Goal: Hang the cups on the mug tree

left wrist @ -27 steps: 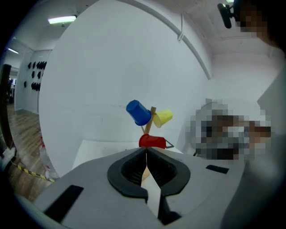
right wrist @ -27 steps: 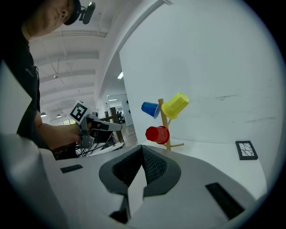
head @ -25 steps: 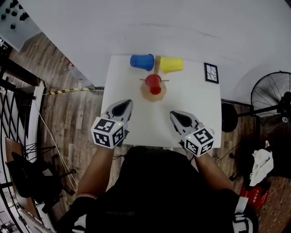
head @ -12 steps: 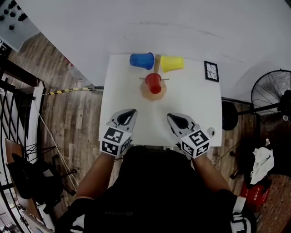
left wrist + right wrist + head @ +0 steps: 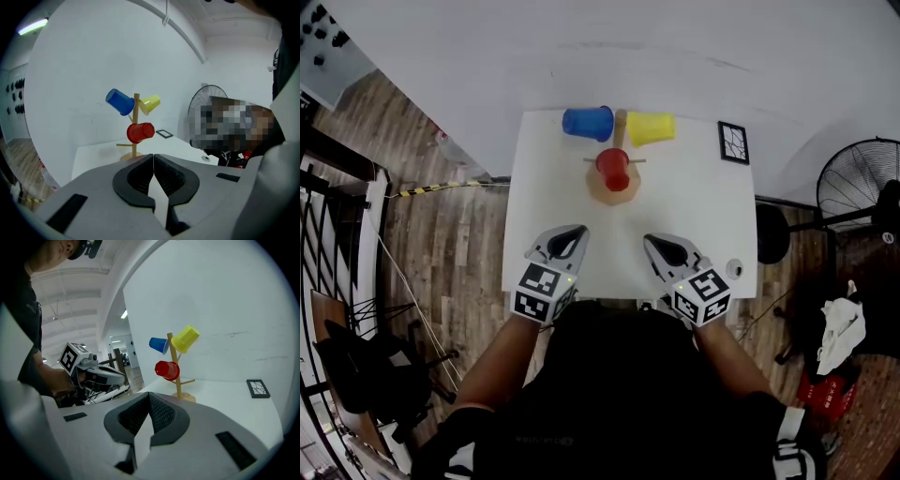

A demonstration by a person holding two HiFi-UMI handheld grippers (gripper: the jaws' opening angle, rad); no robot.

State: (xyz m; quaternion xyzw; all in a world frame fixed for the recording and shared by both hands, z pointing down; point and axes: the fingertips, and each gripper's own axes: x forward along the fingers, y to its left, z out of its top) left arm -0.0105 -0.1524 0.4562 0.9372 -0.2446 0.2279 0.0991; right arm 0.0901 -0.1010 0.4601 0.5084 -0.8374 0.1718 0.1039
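We keep both tools closed and empty. The left gripper (image 5: 567,246) sits at 7 o'clock on the white table (image 5: 703,206) and the right gripper (image 5: 664,251) at 5 o'clock. In each gripper view the black pads meet with nothing between them.

The mug tree (image 5: 614,192) stands at 12 o'clock on the table, well apart from both tools. All three cups we can see are on its pegs. From the post, the blue cup (image 5: 587,123) is at 10 o'clock, the yellow cup (image 5: 651,127) at 2 o'clock, and the red cup (image 5: 613,169) lower down at 6 o'clock. No cup lies loose on the table, so we judge the hanging finished.

We take the cups for thin, smooth plastic: light, fairly stiff, unlikely to break, but likely to flex or slip under a hard squeeze. We see no handles, and each cup seems to be slid mouth-first over its peg. We would grip one across the body near its closed end and draw it along the peg. The slim wooden tree looks light and could tip under a sideways pull.

We can read no brand or words on the cups. The marker cubes carry only black-and-white squares. The small framed card (image 5: 733,143) at 1 o'clock shows black lines and no lettering.
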